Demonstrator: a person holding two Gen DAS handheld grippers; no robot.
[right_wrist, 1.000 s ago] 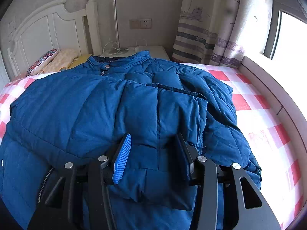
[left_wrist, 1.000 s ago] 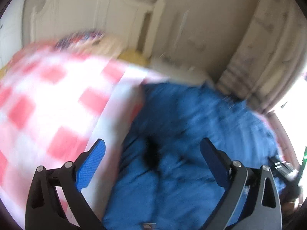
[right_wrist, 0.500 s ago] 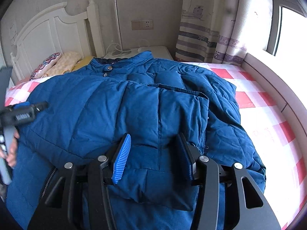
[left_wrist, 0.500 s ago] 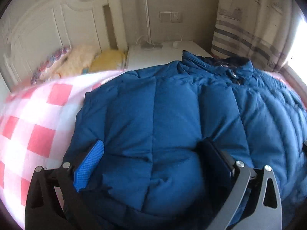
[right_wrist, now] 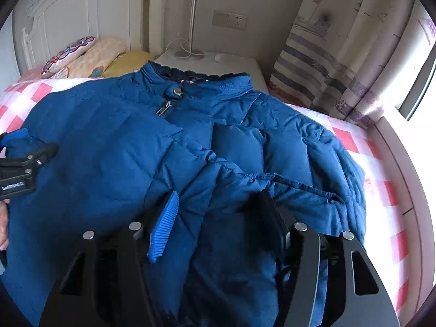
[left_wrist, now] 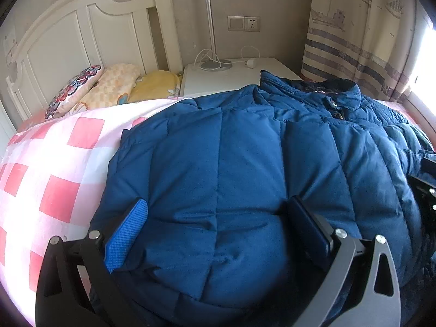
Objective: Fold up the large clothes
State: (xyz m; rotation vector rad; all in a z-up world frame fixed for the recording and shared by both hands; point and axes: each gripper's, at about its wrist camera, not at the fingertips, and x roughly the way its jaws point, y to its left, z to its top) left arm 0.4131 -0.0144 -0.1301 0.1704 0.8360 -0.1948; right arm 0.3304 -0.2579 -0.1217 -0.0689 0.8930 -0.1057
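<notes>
Quilted blue nylon fills both wrist views: a puffy down jacket (right_wrist: 190,147) lies spread on a bed, its stitched panels swelling in soft squares, its stand-up collar (right_wrist: 196,84) closed by a metal snap above a dangling zipper pull, pointing toward the white nightstand (left_wrist: 231,75). One sleeve (right_wrist: 272,163) is folded across the chest, its gathered cuff seam wrinkled. Beneath it runs a smooth pink-and-white checked sheet (left_wrist: 54,169), with patterned pillows (left_wrist: 103,87) against the white panelled headboard (left_wrist: 81,41). The left gripper (left_wrist: 218,218) stands wide, its ribbed blue pad and dark pad pressed into the padding at the jacket's side edge, a broad bulge of fabric between them, not pinched. The right gripper (right_wrist: 218,212) has just been opening; its jaws are half apart over the folded sleeve, fabric bunched loosely between them without being clamped. Striped curtains (right_wrist: 327,62) hang beside the bright window.
</notes>
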